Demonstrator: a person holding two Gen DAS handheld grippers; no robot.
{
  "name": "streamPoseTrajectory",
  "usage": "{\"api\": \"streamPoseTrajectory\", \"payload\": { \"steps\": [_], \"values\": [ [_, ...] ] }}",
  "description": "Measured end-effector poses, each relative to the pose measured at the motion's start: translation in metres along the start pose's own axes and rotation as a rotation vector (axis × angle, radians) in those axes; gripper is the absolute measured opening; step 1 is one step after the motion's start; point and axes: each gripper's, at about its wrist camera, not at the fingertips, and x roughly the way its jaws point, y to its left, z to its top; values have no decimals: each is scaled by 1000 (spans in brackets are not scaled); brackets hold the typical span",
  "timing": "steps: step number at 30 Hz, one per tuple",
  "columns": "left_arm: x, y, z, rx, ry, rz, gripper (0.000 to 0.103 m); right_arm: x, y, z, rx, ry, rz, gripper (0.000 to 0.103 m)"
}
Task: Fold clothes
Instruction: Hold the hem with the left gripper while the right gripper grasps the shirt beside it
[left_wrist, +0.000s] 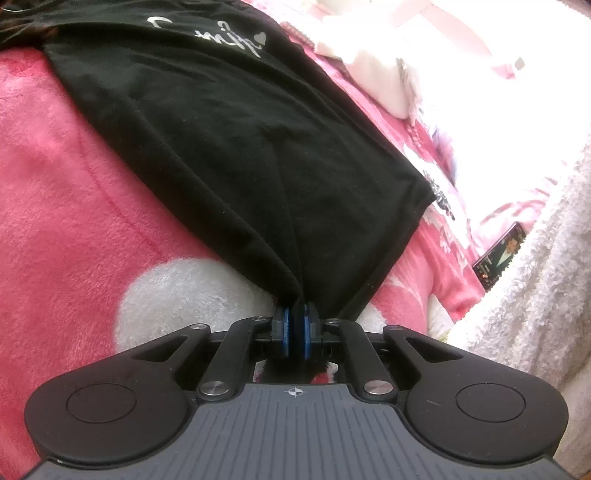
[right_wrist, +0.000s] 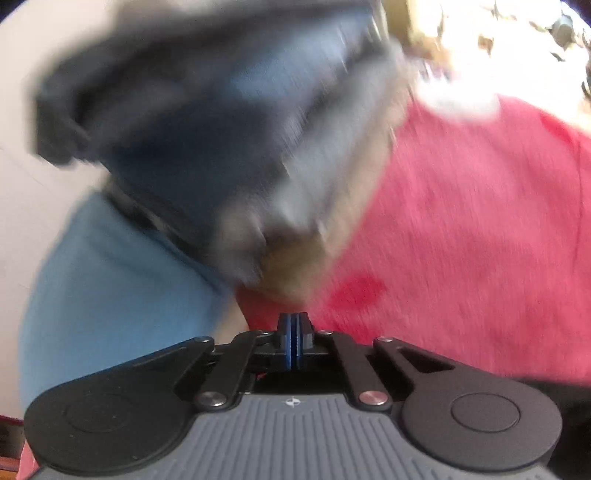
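left claw (left_wrist: 295, 325) pinched shut on hem corner of black cotton t-shirt with silver script (left_wrist: 236, 140), rest lying flat on pink fleece blanket (left_wrist: 66, 177) on bed. right claw (right_wrist: 294, 334) closed, pads together, apparently empty; view motion-blurred, dark cloth ahead unclear. risk: one-corner pull skews fold, drags shirt. open blanket left; white pillows (left_wrist: 384, 85), phone (left_wrist: 500, 258) crowd right.

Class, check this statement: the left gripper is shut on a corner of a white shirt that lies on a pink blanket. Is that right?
Not quite. The shirt is black, not white; only its lettering is pale. The left wrist view shows this. The rest holds: the left gripper is shut on a corner of it, and it lies on a pink blanket.
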Motion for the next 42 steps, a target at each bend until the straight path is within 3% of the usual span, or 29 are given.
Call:
{"api": "streamPoseTrajectory", "payload": {
  "steps": [3, 11, 17, 18, 19, 21, 28, 32, 35, 39, 42],
  "values": [
    [0, 1, 0, 5, 3, -3, 6, -4, -3, 1, 3, -70, 65, 2],
    [0, 0, 1, 7, 9, -2, 6, 31, -1, 1, -20, -104, 117, 3],
    [0, 0, 1, 7, 14, 2, 6, 32, 8, 2, -91, -121, 41, 5],
    [0, 1, 1, 7, 15, 3, 6, 27, 10, 3, -107, -123, 30, 16],
    [1, 0, 1, 8, 14, 6, 6, 22, 12, 4, -124, -126, 19, 34],
    [1, -2, 1, 10, 13, 14, 6, 5, 15, 0, -166, -159, -20, 55],
    [0, -6, 0, 20, 11, 34, 6, -69, 9, -23, -141, -222, -37, 55],
    [-2, -10, 0, 20, 11, 40, 6, -131, -2, -47, -96, -253, -5, 55],
    [-8, -11, -2, 25, 21, 32, 7, -187, -2, -85, -100, -261, -3, 55],
    [-16, -8, -8, 10, 54, 20, 7, -247, -5, -158, -37, -220, 6, 55],
    [-23, -3, -11, -22, 78, 6, 10, -257, 13, -225, -101, -125, -13, 55]
  ]
}}
